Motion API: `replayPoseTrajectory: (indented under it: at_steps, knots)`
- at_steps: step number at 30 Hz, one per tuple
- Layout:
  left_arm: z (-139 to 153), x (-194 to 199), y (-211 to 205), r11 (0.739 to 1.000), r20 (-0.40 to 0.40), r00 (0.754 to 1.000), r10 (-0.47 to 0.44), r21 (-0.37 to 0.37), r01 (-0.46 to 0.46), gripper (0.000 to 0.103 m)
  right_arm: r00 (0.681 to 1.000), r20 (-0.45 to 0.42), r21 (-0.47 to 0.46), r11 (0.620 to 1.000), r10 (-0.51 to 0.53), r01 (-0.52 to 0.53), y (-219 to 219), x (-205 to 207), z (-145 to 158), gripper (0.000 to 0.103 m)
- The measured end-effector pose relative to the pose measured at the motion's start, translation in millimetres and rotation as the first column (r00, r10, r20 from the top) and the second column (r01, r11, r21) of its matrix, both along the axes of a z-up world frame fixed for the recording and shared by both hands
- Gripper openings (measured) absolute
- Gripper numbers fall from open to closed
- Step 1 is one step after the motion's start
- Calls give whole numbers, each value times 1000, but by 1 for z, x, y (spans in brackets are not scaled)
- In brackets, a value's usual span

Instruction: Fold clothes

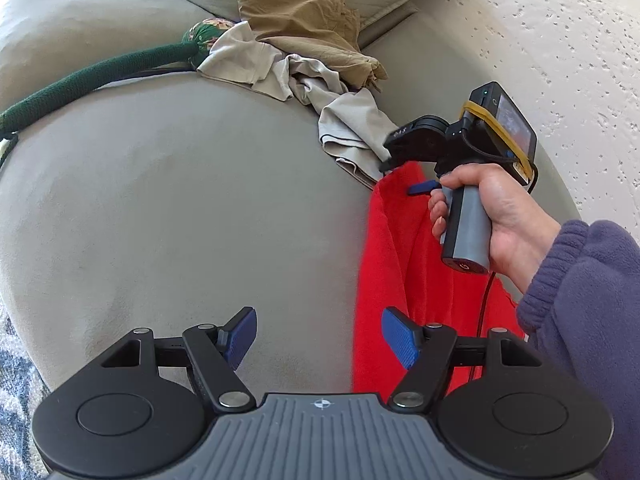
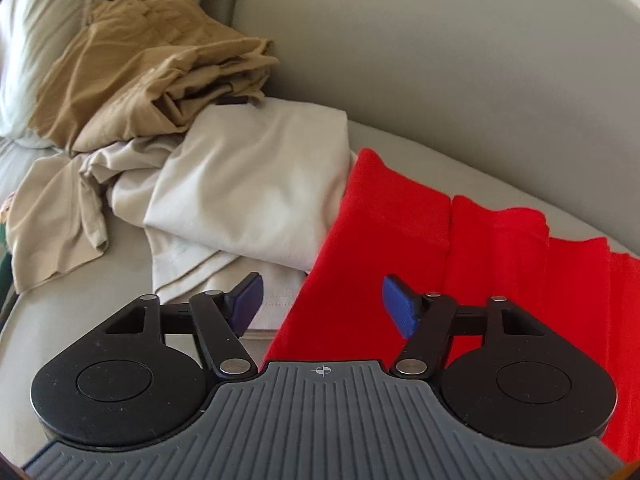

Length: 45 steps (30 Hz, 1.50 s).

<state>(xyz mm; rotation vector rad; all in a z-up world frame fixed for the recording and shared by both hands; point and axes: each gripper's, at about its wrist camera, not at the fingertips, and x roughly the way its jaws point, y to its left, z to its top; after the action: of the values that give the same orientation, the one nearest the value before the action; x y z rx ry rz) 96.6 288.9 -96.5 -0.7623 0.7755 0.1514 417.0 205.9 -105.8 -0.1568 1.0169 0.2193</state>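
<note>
Going L to R on the couch [image 1: 180, 200]: a green stuffed snake-looking thing [image 1: 92, 80] lies along the back edge, doesn't look like laundry. Next to it is the unfolded pile: a beige shirt [image 1: 248, 60], crumpled, w/ a tan garment [image 1: 304, 20] bunched on top and behind it. Then the red cloth [image 1: 404, 264] on the right end of the seat, its near edge touching the beige stuff.

Step in hand, imo: starting on the red one. It lies in long loose pleats, not squared up, so nothing's really folded yet.

Left gripper [image 1: 319, 336] hangs over bare cushion just left of the red cloth, jaws spread wide, nothing in them. Right gripper [image 2: 322, 304] is low over the red cloth's left edge, jaws also wide apart, empty. From the left cam you can see the right hand [image 1: 492, 216] holding it.

Next move prob needs each gripper to pinch a corner or edge of the red cloth, then pull it flat onto the free cushion before folding. Fabric's soft and layered, so grabbing just one layer could be tricky.

Count: 1 red cloth, 1 tan garment, beige looks like 1 piece but could be 2, can't tell. 1 pillow [image 2: 24, 40] at the back in the right cam, 2 grippers.
</note>
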Motion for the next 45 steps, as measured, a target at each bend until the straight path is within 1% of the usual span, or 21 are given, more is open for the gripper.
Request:
replayPoseTrajectory:
  at_steps: [1, 2, 5, 7, 9, 11, 13, 16, 19, 22, 23, 26, 28, 30, 34, 35, 36, 37, 39, 42, 45]
  knots:
    - [-2, 1, 2, 1000, 2, 1000, -2, -5, 2, 68, 1000, -7, -8, 1000, -24, 24, -1, 5, -4, 19]
    - [-3, 1, 5, 1000, 6, 1000, -2, -9, 2, 68, 999, -2, -9, 999, -39, 39, -5, 6, -5, 7]
    - [-6, 2, 17, 1000, 34, 999, 5, -30, -4, 68, 998, 58, 14, 1000, -22, 21, -17, -1, 5, 3]
    - [-8, 2, 30, 998, 85, 996, 30, -65, -24, 67, 997, 64, 130, 990, 38, -47, -31, -9, 23, 3]
    - [-16, 2, 48, 983, 150, 985, 90, -171, -64, 68, 992, 62, 281, 952, 109, -122, -49, -18, 44, 3]
    - [-25, 3, 66, 952, 204, 966, 160, -289, -97, 68, 975, 50, 455, 864, 215, -214, -66, -29, 64, 3]
    - [-42, 4, 83, 876, 251, 935, 249, -471, -106, 68, 943, 49, 579, 760, 329, -295, -75, -46, 82, 3]
    - [-70, 8, 97, 700, 283, 883, 375, -711, -70, 70, 881, 54, 702, 609, 471, -369, -81, -73, 101, 3]
    - [-92, 16, 96, 536, 301, 851, 430, -844, 28, 71, 844, 34, 750, 544, 535, -375, -82, -94, 102, 4]
    - [-109, 30, 86, 373, 330, 826, 458, -914, 158, 71, 810, 11, 789, 492, 586, -367, -83, -112, 102, 4]
    - [-113, 35, 83, 329, 331, 822, 463, -926, 187, 71, 798, 4, 802, 475, 603, -363, -83, -118, 101, 4]
    - [-115, 51, 73, 234, 324, 837, 440, -942, 241, 60, 788, -6, 829, 444, 616, -341, -91, -125, 99, 4]
    - [-109, 56, 66, 204, 341, 836, 430, -939, 278, 52, 788, -9, 841, 430, 616, -327, -99, -127, 99, 4]
    - [-99, 57, 61, 215, 377, 819, 433, -925, 312, 42, 792, -16, 840, 437, 611, -320, -109, -129, 98, 4]
    - [-74, 53, 62, 320, 425, 797, 428, -896, 306, 31, 800, -32, 838, 452, 600, -305, -129, -133, 98, 4]
    - [-69, 49, 62, 349, 436, 798, 415, -887, 303, 24, 803, -36, 838, 457, 594, -300, -135, -134, 98, 4]
    - [-65, 45, 61, 381, 447, 801, 398, -875, 299, 10, 809, -42, 837, 463, 586, -292, -140, -134, 97, 4]
    - [-59, 42, 61, 417, 455, 804, 382, -862, 289, 4, 814, -47, 836, 469, 579, -285, -145, -134, 97, 4]
    - [-45, 37, 61, 498, 468, 809, 356, -827, 260, 4, 816, -56, 830, 481, 576, -283, -149, -137, 98, 5]
    - [-17, 24, 64, 645, 492, 819, 296, -735, 209, 4, 834, -68, 798, 532, 548, -284, -155, -143, 107, 13]
    - [30, 6, 72, 779, 556, 798, 231, -597, 191, 4, 883, -12, 748, 591, 469, -303, -173, -156, 137, 40]
